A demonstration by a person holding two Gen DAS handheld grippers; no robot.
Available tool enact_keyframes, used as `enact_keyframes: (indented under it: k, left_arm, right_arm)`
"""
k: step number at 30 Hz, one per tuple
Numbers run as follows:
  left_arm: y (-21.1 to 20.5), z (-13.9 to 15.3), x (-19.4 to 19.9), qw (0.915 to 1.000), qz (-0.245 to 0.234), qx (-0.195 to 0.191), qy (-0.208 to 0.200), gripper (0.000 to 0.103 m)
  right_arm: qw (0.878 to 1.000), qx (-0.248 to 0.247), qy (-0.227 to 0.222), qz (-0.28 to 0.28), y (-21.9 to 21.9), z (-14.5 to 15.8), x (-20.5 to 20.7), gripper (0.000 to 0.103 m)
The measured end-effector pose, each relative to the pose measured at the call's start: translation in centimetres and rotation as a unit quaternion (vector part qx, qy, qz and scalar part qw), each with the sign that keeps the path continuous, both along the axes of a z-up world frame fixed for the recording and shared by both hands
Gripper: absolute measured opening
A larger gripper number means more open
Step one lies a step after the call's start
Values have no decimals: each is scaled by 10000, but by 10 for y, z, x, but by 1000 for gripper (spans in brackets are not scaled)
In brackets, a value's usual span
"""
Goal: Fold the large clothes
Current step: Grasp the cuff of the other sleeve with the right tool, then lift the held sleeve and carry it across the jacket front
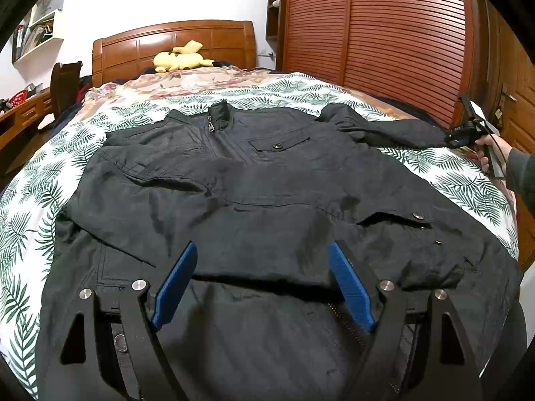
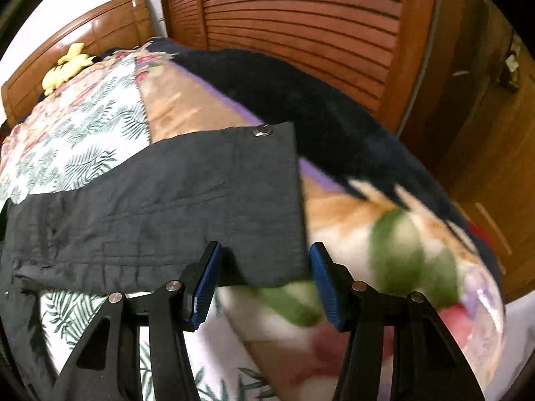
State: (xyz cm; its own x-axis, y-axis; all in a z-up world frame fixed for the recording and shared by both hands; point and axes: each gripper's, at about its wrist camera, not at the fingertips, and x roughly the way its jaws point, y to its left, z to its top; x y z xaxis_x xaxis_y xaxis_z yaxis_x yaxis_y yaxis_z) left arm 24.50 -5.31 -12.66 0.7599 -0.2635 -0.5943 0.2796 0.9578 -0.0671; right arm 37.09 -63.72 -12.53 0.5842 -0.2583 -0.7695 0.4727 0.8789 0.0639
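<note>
Black jacket (image 1: 267,200) lies flat beneath the open left gripper (image 1: 262,280), its sleeve cuff (image 2: 260,200) between the open right gripper (image 2: 264,274)'s pads; better to pinch the cuff edge squarely before folding inward.

Matt cloth, glossy wood, ribbed plastic

The black jacket (image 1: 267,193) is matt woven cloth with shiny metal snaps (faintly creased); the headboard (image 1: 174,46) is glossy varnished wood; the left tool (image 1: 260,284) has ribbed blue plastic pads (image 1: 175,284) on matt black arms.
</note>
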Motion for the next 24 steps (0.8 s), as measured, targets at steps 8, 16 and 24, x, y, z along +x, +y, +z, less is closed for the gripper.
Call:
enact_keyframes:
  k: [8,16,24]
  left_arm:
    - [1,0,0,10000,2,24,7,82]
    - [5,11,-14,9999,-23,-24,-157,82]
    - [23,24,-40,9996,-57,-11,-271,82]
  right_arm:
    - [9934,-765,-198,832,72,38,6,12]
    - [9694,-1251,-930,1898,192,122,-38,11]
    - [9281,-1362,-1670,3037,321,181,-90,11]
